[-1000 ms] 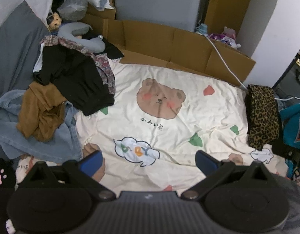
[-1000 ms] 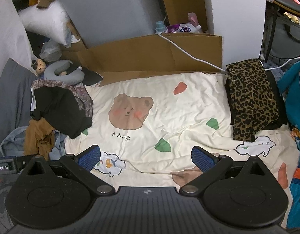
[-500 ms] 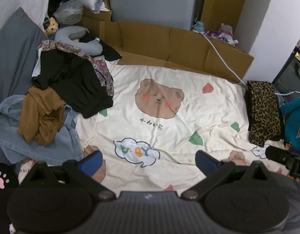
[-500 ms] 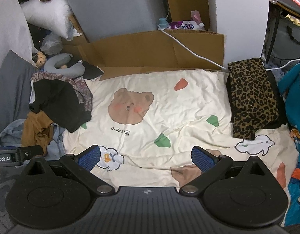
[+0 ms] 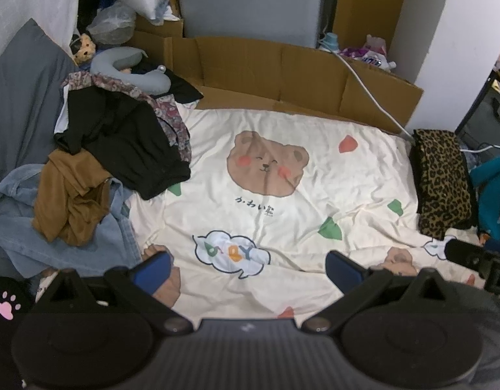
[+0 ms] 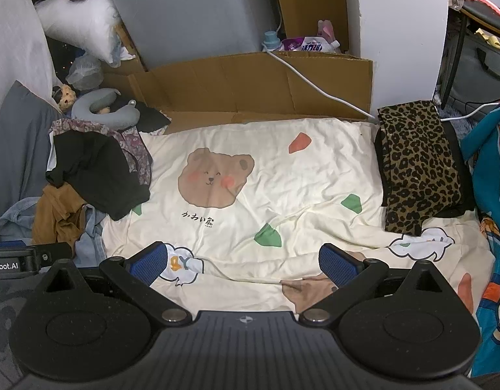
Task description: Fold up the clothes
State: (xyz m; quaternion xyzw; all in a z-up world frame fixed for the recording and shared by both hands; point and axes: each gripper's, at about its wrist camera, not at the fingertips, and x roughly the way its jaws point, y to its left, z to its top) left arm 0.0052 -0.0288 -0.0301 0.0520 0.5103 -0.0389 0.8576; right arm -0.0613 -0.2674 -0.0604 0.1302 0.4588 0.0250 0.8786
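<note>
Jaws of left gripper (image 5: 248,268) and right gripper (image 6: 243,261) wide apart, empty, above cream bedsheet (image 6: 282,175).

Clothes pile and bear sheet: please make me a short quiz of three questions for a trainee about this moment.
1. True or false: the left gripper holds a garment.
2. Which garment lies on top of the pile: A) black garment, B) denim garment, C) brown garment?
3. Fill in: the leopard-print garment lies at the ______ edge of the bear sheet.

Key: 1 false, both the left and the right gripper are open and empty; 2 A; 3 right.
</note>
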